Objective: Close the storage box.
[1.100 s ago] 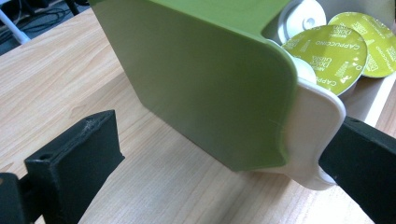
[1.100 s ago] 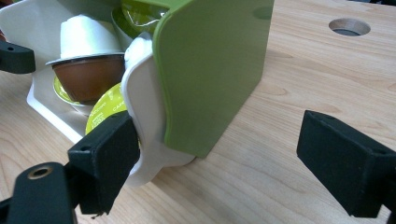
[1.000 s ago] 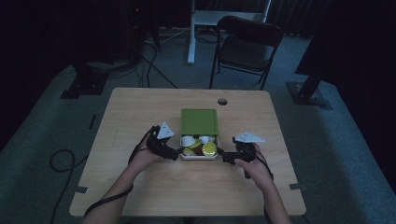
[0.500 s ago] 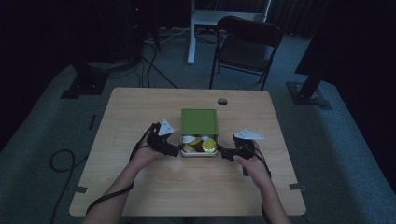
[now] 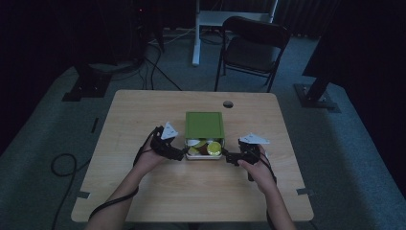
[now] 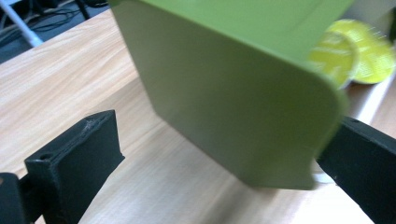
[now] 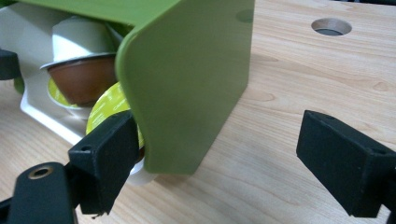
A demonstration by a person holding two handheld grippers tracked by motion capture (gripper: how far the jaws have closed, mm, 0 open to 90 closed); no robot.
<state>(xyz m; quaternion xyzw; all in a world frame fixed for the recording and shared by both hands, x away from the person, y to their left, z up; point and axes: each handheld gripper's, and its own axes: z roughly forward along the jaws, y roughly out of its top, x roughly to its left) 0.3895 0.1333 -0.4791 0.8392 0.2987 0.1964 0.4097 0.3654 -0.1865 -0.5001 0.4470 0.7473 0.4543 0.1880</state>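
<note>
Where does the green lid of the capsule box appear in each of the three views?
High view: green lid at table centre, covering the box's far part.
Left gripper view: lid across the middle, between the jaws.
Right gripper view: lid upper left of centre.
Shared landmark: yellow capsule.

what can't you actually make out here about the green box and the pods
- Pod count: in the high view the green lid covers most of the white tray; the pods are too small to count.
- Pod labels: blurred in the left gripper view, cut off by the lid in the right gripper view.
- Left gripper: its right jaw is partly hidden behind the lid.
- Right gripper: tray contact unclear.
</note>
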